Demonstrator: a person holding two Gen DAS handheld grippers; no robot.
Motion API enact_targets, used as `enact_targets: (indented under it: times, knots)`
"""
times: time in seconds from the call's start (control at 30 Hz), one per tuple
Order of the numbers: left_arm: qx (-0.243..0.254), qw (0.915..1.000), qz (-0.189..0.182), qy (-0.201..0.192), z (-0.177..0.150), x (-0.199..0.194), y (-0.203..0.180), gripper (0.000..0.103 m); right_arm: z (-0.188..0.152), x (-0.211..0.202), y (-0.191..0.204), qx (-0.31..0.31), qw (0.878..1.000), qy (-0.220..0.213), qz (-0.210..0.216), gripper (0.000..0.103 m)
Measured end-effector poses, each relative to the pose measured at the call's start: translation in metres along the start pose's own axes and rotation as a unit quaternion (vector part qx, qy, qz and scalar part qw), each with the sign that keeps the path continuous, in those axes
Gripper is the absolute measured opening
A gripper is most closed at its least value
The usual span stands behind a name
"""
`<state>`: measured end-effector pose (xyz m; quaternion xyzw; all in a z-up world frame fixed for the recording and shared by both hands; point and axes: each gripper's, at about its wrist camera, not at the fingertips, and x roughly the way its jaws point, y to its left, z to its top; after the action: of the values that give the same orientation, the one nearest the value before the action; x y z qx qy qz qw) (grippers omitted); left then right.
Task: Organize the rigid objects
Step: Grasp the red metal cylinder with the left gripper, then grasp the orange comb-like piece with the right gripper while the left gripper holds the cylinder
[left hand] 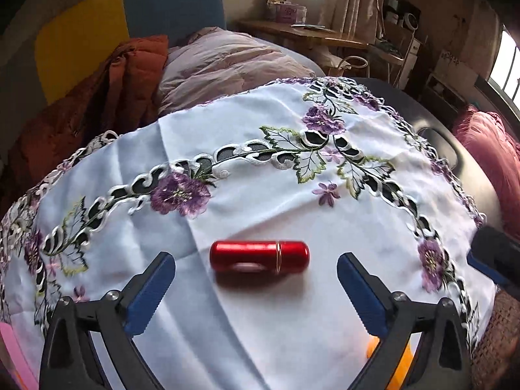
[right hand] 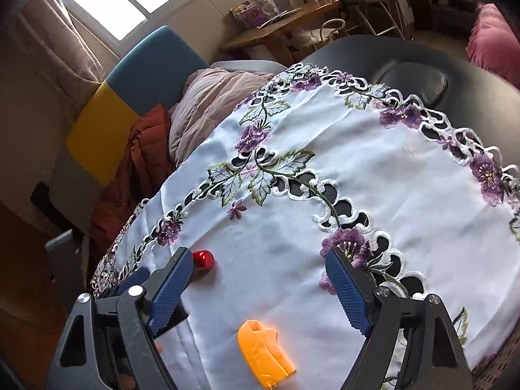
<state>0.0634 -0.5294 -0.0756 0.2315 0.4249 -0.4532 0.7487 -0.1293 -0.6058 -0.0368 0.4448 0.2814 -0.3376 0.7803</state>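
Note:
A glossy red capsule-shaped case point(left hand: 259, 256) lies on its side on the embroidered white cloth point(left hand: 260, 149), just ahead of my open left gripper point(left hand: 256, 266) and between its blue fingers point(left hand: 152, 289). In the right wrist view its end point(right hand: 204, 259) peeks from behind the left finger. An orange plastic piece point(right hand: 265, 351) lies on the cloth between the jaws of my open right gripper point(right hand: 260, 269), close to the camera. It shows partly behind the left gripper's right finger in the left wrist view point(left hand: 395, 362). Both grippers are empty.
The cloth covers a dark round table point(right hand: 422, 65). A bed with a pinkish quilt point(left hand: 221, 61), a rust-coloured blanket point(left hand: 97, 104) and a blue-yellow headboard stands behind. A wooden desk point(left hand: 302, 32) is at the back. A pink object point(left hand: 16, 357) shows at the lower left edge.

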Motion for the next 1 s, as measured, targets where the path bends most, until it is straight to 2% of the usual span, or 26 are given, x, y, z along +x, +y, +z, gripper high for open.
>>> enact_targets:
  times: [0.07,0.1,0.13,0.17,0.23,0.3,0.43,0.5,0.63,0.9,1.0]
  knots:
    - [-0.005,1.0,0.003,0.005,0.003,0.008,0.001,0.102,0.0,0.001,0.0,0.001,1.0,0.001,0.001,0.085]
    - [-0.009,0.9999,0.002,0.011,0.004,0.013,0.002,0.099,0.0,0.001,0.0,0.001,1.0,0.0,0.001,0.085]
    - [-0.013,0.9997,-0.001,0.023,0.004,0.019,0.003,0.093,0.0,0.001,-0.001,0.003,1.0,0.001,0.001,0.085]
    - [-0.014,0.9993,-0.004,0.033,0.004,0.024,0.003,0.077,0.0,0.001,-0.002,0.004,1.0,0.002,0.001,0.085]
    - [-0.011,0.9996,-0.001,0.028,0.001,0.024,0.004,0.076,0.0,0.003,-0.002,0.004,1.0,0.005,0.0,0.085]
    - [-0.007,0.9996,-0.015,0.024,-0.006,0.019,0.005,0.076,0.001,0.003,-0.002,0.002,1.0,0.006,-0.001,0.085]
    - [-0.011,0.9998,-0.01,0.013,-0.03,-0.003,0.012,0.076,0.0,0.005,0.0,-0.005,1.0,0.012,-0.002,0.085]
    - [-0.019,0.9997,0.014,0.011,-0.046,-0.017,0.016,0.076,0.0,0.009,0.002,-0.009,1.0,0.02,-0.003,0.085]
    - [-0.039,0.9987,0.029,0.014,-0.079,-0.041,0.026,0.076,-0.006,0.021,0.008,-0.031,0.998,0.057,-0.004,0.085]
    - [-0.07,0.9961,0.053,-0.005,-0.147,-0.095,0.042,0.076,-0.023,0.039,0.021,-0.076,0.99,0.12,-0.003,0.085]
    - [-0.087,0.9949,0.05,-0.005,-0.168,-0.108,0.048,0.076,-0.032,0.047,0.029,-0.106,0.984,0.143,-0.027,0.085]
